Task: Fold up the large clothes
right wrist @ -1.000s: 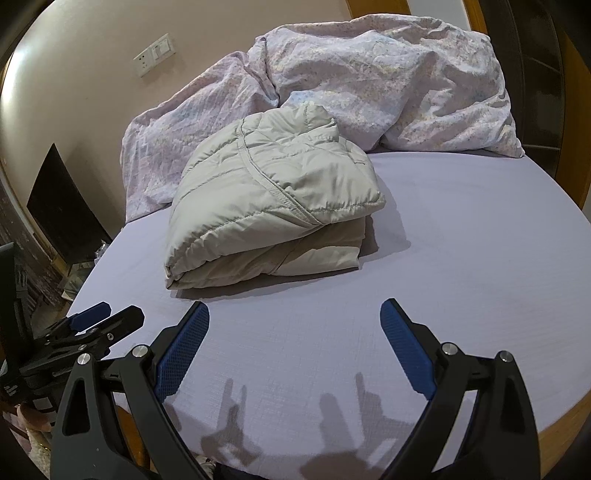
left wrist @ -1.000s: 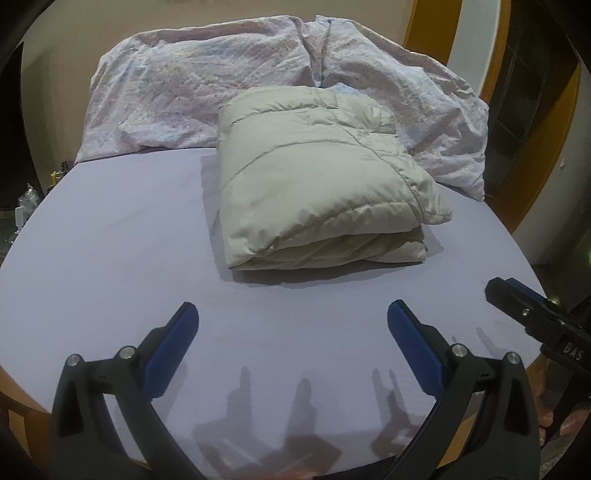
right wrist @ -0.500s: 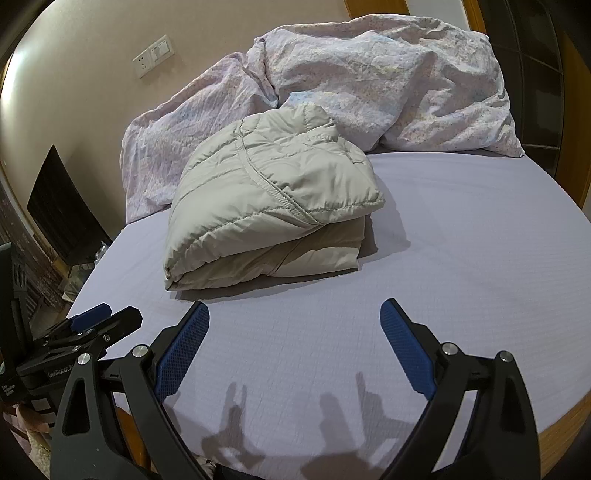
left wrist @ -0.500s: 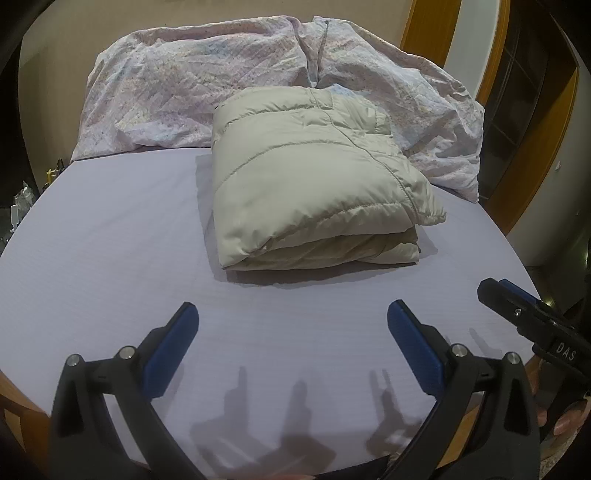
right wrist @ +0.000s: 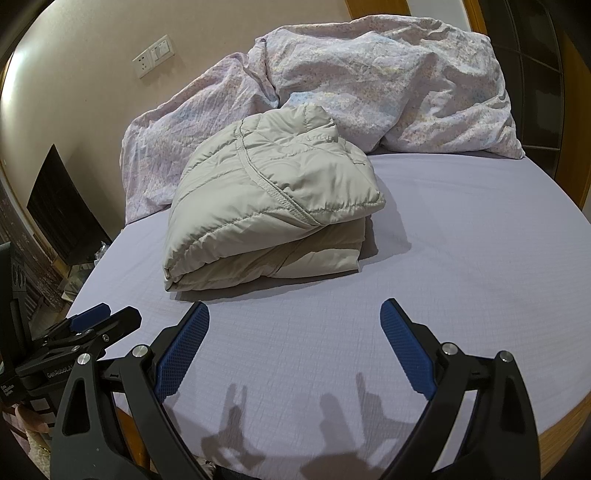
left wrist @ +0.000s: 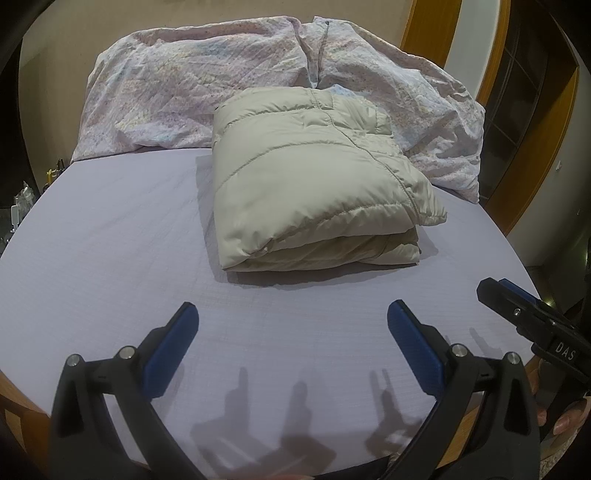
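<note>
Puffer jacket point(left wrist: 314, 177), beige, quilted, sits folded in a thick stack at centre frame in the left wrist view, on the lilac bed sheet point(left wrist: 110, 258), its far end touching the floral duvet point(left wrist: 184, 96) bunched across the top of the frame. Fold looks done or nearly so, judging by the squared stack.

Handling, as a judgement: light, soft, springy fill, slick shell fabric. Layers likely to slide and puff open if lifted by 1 layer only. Best hold: pinch the stitched hem edge at the near corners, or bite through all layers at the near edge.

Left gripper point(left wrist: 291, 325): jaws wide apart, holding nothing, low centre of frame, well short of the jacket. Right gripper point(right wrist: 295, 321): same, jaws spread, nothing between them.

View differences: right wrist view shows the wall sockets point(right wrist: 155, 55) at upper left, a dark panel at left edge, and the jacket's stitched hem seam plus collar bump. Left wrist view shows the wooden door frame point(left wrist: 424, 33) at upper right and the stack's left folded edge. Each view catches the other gripper at its frame edge; the right one appears there side-on, possibly with fingertips below it, blurred.
</note>
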The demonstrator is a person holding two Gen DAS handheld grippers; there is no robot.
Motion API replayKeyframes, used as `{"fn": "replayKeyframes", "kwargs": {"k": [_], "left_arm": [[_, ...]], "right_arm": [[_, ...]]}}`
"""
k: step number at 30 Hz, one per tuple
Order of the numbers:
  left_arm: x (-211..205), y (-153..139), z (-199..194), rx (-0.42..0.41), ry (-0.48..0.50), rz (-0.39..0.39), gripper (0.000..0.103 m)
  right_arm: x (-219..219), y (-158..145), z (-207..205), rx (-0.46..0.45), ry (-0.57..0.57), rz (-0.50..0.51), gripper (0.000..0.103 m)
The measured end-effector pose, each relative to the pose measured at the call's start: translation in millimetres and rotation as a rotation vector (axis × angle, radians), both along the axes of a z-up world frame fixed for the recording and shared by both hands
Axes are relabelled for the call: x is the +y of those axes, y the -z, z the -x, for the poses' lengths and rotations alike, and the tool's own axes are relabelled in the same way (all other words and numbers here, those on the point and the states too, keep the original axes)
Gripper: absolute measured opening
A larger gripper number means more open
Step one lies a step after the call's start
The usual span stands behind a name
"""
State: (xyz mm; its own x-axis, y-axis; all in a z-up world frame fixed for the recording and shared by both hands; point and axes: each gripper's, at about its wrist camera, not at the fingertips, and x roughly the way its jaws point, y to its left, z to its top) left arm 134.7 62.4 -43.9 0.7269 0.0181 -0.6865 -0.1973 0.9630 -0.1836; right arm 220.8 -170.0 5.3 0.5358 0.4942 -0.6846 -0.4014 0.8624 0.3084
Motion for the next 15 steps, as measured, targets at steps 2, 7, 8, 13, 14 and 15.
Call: {"fn": "replayKeyframes", "kwargs": {"k": [2, 7, 8, 13, 14, 15], "left_arm": [[0.2, 0.1, -0.1, 0.000, -0.001, 0.002, 0.101], [1.6, -0.5, -0.4, 0.003, -0.005, 0.001, 0.101], [2.0, -0.4, -0.8, 0.003, -0.006, 0.001, 0.101], [2.7, -0.4, -1.1, 0.004, -0.006, 0.002, 0.101], [2.6, -0.3, -1.2, 0.004, -0.006, 0.001, 0.101], [2.6, -0.4, -1.3, 0.004, -0.006, 0.001, 0.101]], "right_arm": [[0.2, -0.1, 0.0, 0.001, 0.001, 0.000, 0.096], [-0.2, -0.3, -0.4, 0.000, 0.000, 0.001, 0.096], [-0.2, -0.4, -0.7, 0.000, -0.001, 0.001, 0.096], [-0.3, -0.4, -1.3, 0.001, -0.001, -0.001, 0.096], [-0.3, -0.4, -1.2, 0.000, -0.001, 0.000, 0.096], [-0.3, -0.3, -1.1, 0.000, -0.001, 0.001, 0.096]]}}
